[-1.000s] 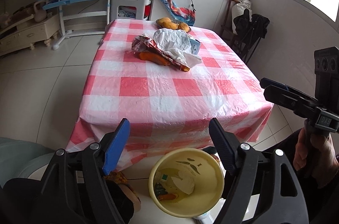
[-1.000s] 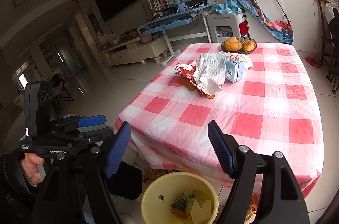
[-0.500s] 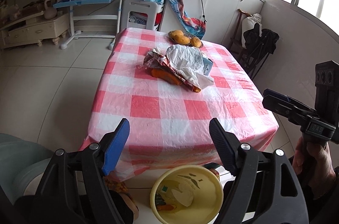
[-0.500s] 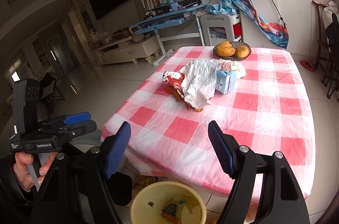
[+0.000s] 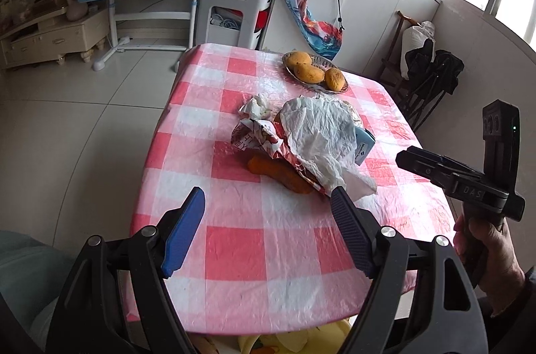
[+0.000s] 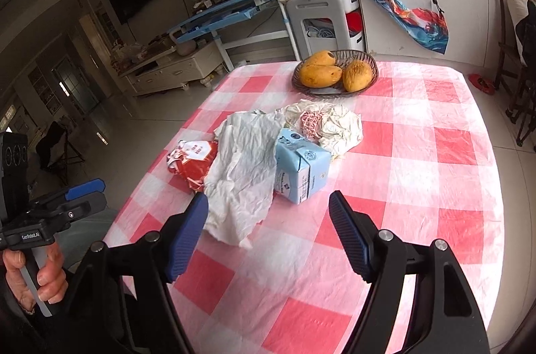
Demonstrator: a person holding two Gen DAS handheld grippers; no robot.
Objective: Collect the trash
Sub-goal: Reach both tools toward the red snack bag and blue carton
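Both grippers nearer trash pile (image 6: 268,153), bucket (image 5: 301,342) nearly gone

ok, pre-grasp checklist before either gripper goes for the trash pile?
1. Left gripper jaws open, empty: ok.
2. Right gripper jaws open, empty: ok.
3. Trash within line of approach: white crumpled paper and blue carton lie just ahead of the right gripper: ok.
4. Fruit basket apart from the pile: ok.
5. Yellow bin location: only its rim shows under the table edge: cannot tell.
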